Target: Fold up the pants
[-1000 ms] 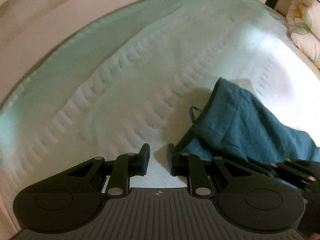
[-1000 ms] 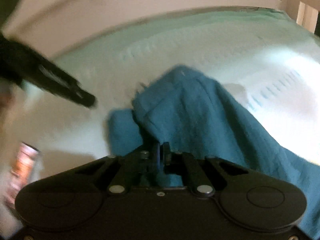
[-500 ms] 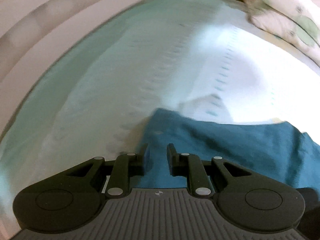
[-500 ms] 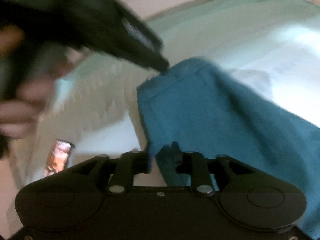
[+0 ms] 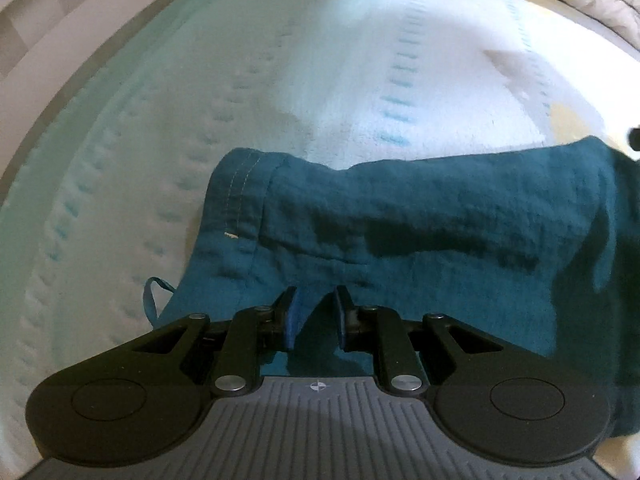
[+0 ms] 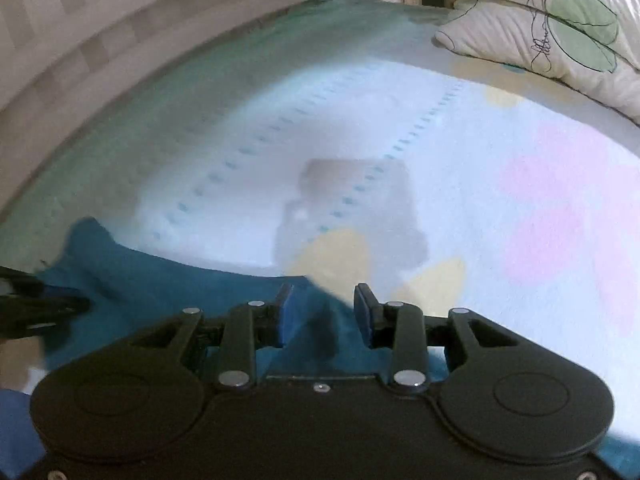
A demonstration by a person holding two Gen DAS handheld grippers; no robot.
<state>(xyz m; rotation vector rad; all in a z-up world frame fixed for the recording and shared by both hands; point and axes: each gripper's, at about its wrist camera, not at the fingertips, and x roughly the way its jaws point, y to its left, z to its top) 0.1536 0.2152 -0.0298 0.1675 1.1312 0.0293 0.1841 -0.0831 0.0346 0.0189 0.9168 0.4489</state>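
Note:
The teal pants (image 5: 420, 232) lie in a folded band across the pale bedsheet, hem with white stitching at the left and a small loop at the lower left. My left gripper (image 5: 315, 312) is open, its jaws low over the near edge of the pants with cloth between them. In the right wrist view the pants (image 6: 168, 284) spread at lower left. My right gripper (image 6: 323, 312) is open over the pants' right end, cloth between the jaws. The left gripper's tip (image 6: 40, 308) shows at that view's left edge.
The bedsheet (image 6: 400, 140) is pale with pastel spots and dashed stitching. A white pillow with a green leaf print (image 6: 560, 28) lies at the far right. A slatted wooden bed rail (image 6: 100, 40) curves along the far left side.
The right gripper opened and let go of the pants, then swung right. The left gripper moved over the pants. The pants went from lifted to lying flat in a folded band.

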